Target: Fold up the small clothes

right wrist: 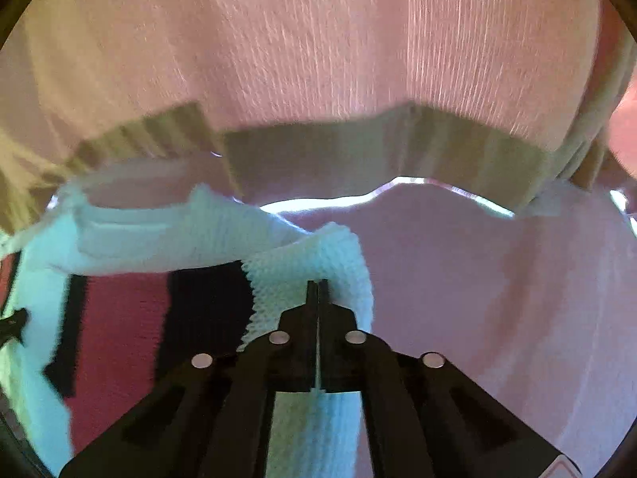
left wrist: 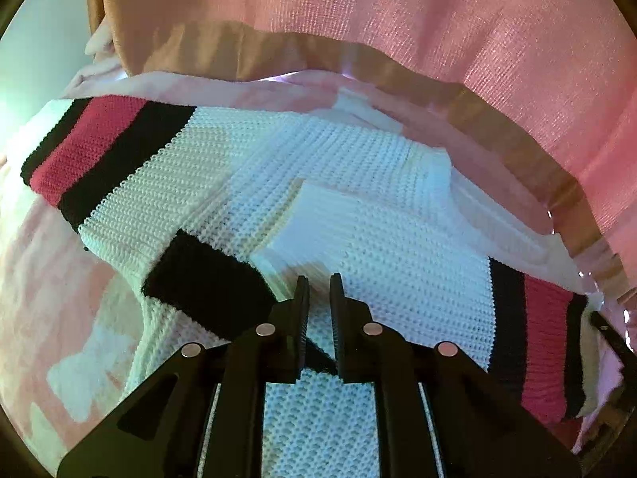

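The white waffle-knit sweater (left wrist: 358, 183) with black and red stripes lies on pink bedding (right wrist: 497, 279); the right gripper (right wrist: 317, 285) is clamped on its edge, the left gripper (left wrist: 319, 281) nearly closed on a fold, so I judge the next move is folding this side over.

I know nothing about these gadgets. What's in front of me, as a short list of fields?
garment: white knitted sweater with black and pink striped cuffs, lying on a pink cloth surface
left tool: nearly closed, its tips over the white knit beside a black cuff; grip unclear
right tool: shut on a fold of the white knit
behind: a person's pink ribbed top
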Demonstrator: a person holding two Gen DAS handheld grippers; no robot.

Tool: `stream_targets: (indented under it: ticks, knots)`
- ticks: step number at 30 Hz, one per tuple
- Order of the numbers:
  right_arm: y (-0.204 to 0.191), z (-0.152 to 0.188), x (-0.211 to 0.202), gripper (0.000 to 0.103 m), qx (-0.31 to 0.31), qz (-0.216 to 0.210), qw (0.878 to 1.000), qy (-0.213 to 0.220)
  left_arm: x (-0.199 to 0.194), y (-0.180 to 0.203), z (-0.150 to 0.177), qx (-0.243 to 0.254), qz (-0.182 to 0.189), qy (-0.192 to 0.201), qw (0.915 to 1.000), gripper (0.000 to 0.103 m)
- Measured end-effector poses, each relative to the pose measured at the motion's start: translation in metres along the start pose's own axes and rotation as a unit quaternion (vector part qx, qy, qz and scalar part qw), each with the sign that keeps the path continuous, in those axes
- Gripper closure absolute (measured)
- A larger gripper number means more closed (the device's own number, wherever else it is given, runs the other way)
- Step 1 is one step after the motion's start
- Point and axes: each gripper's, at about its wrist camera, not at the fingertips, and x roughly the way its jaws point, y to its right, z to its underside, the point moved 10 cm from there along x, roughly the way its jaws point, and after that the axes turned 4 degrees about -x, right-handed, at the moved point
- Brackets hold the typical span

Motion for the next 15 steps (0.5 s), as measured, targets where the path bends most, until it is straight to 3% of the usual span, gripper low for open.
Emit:
stream_targets:
  ticks: [3,5,8,11,13,15]
  knots:
    - [-0.020,0.020,-0.018,0.103,-0.032,-0.024,0.999,-0.004,-0.002,0.002,0.002,0.007,-0.007,0.002,0.9999,0.092]
    - [-0.017,0.049,-0.002,0.103,-0.074,0.017,0.996,-0.043,-0.004,0.003,0.003,0.001,-0.005,-0.001,1.0000,0.092]
    - [-0.017,0.056,-0.029,0.103,-0.100,0.047,0.994,-0.023,-0.020,0.002,-0.001,-0.009,0.011,0.007,0.9999,0.089]
    - [-0.039,0.058,-0.081,0.097,-0.096,0.011,0.995,0.009,-0.045,-0.017,-0.025,-0.040,0.025,0.044,0.9979,0.063]
    - [-0.057,0.066,-0.109,0.091,-0.103,-0.014,0.994,0.025,-0.069,-0.057,-0.046,-0.090,0.020,0.078,0.9927,0.032]
    - [-0.075,0.088,-0.140,0.071,-0.117,-0.029,0.991,0.051,-0.082,-0.098,-0.062,-0.140,0.016,0.099,0.9851,0.025]
